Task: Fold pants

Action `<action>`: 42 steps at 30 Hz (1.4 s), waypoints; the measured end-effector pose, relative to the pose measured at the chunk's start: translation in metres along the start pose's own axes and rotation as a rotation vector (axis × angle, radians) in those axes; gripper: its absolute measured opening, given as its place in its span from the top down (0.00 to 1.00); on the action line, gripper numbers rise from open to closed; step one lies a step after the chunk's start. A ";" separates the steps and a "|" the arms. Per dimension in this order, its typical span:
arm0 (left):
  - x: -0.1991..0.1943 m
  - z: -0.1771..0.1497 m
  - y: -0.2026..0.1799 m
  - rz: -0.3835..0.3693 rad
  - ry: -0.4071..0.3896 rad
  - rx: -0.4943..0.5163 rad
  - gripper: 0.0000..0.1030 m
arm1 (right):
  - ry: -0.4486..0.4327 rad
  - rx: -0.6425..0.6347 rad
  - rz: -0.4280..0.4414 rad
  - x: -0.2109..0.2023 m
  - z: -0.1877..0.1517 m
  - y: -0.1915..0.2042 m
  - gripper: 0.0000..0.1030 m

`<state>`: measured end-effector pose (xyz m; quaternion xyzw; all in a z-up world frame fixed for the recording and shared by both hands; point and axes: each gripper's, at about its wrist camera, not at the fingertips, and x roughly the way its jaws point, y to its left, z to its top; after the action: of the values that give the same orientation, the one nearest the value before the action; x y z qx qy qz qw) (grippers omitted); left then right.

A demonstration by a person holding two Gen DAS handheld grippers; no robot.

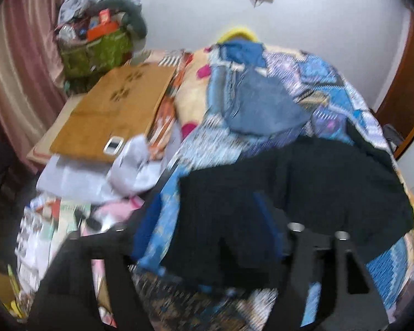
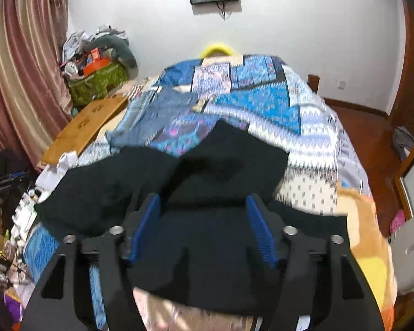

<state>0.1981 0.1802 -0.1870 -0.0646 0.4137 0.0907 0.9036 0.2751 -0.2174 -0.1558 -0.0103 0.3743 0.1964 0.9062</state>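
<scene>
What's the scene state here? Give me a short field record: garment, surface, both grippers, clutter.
garment: black pants, crumpled, not yet folded flat
surface: bed with blue patterned quilt
right gripper: open, blue pads either side of the black cloth
left gripper: over the pants' edge, blurred, jaw state unclear
other clothing: blue jeans farther up the bed
side clutter: wooden board with phone, green bag

Even indoor light, heavy motion blur, fisheye bending, dark vignetted corners
</scene>
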 end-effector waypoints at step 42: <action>0.122 0.065 -0.169 -0.137 0.147 0.313 0.12 | 0.140 0.122 0.067 0.158 0.092 -0.072 0.92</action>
<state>0.3606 0.0417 -0.2300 0.0425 0.4822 -0.0415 0.8740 0.4650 -0.2137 -0.2062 0.0438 0.4482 0.2025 0.8696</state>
